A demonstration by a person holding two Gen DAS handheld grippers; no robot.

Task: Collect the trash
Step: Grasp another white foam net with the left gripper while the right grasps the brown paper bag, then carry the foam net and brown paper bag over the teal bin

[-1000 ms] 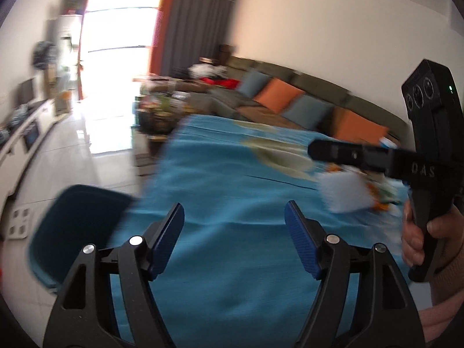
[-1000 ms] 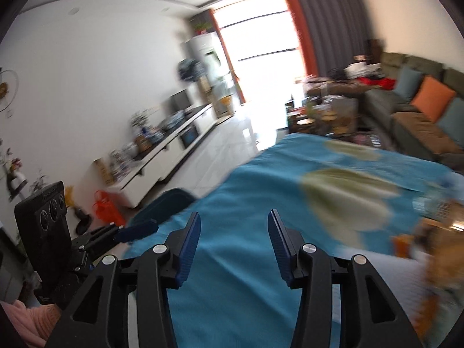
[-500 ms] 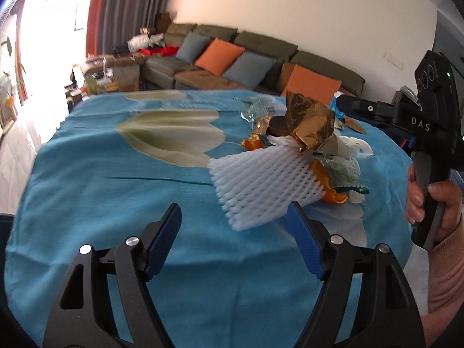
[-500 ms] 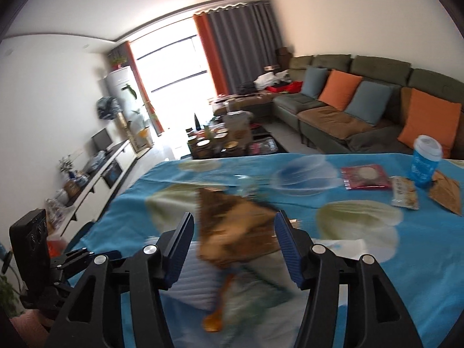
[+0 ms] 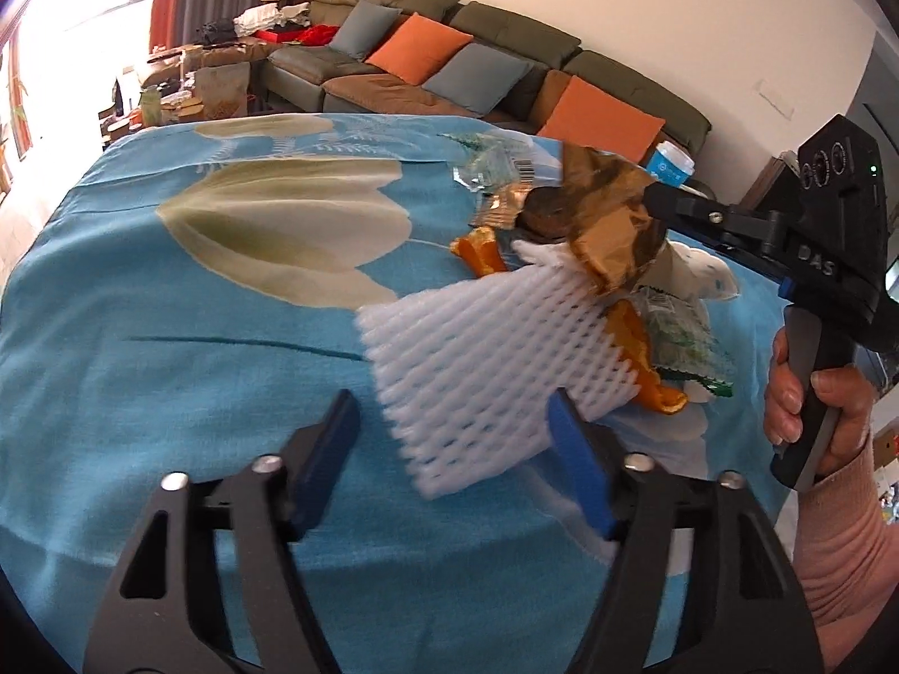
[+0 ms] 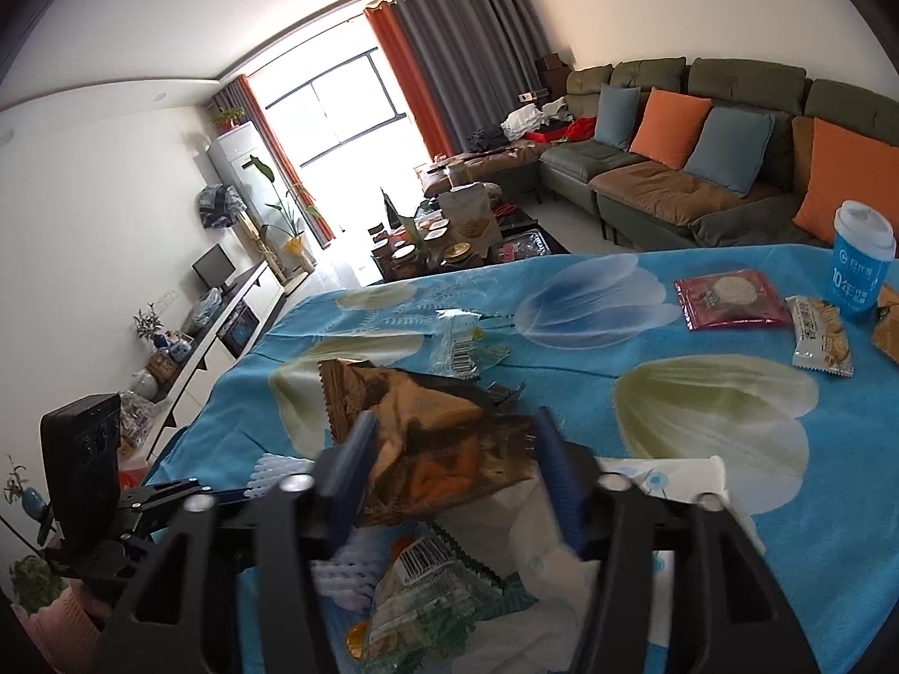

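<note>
A heap of trash lies on the blue flowered tablecloth (image 5: 168, 365). Nearest is a white foam fruit net (image 5: 494, 359), lying partly between the fingers of my left gripper (image 5: 455, 449). Its jaws are closing, with a gap left at the left pad. Behind the net stands a crumpled brown foil wrapper (image 6: 438, 438) between the pads of my right gripper (image 6: 455, 466), whose jaws are also closing. Orange peel (image 5: 483, 250), a green-printed clear wrapper (image 6: 427, 606), a barcoded clear wrapper (image 6: 466, 348) and white tissue (image 5: 702, 275) surround them.
A blue paper cup (image 6: 859, 264), a red snack pack (image 6: 730, 297) and a biscuit pack (image 6: 820, 337) sit at the table's far right. Beyond the table are a green sofa (image 6: 674, 168) with cushions and a cluttered coffee table (image 6: 449, 247). A hand (image 5: 814, 404) holds the right gripper.
Both views swung from the room onto the trash heap and moved in close. The foam net now lies between the left fingers, the brown wrapper between the right, and both jaws have narrowed.
</note>
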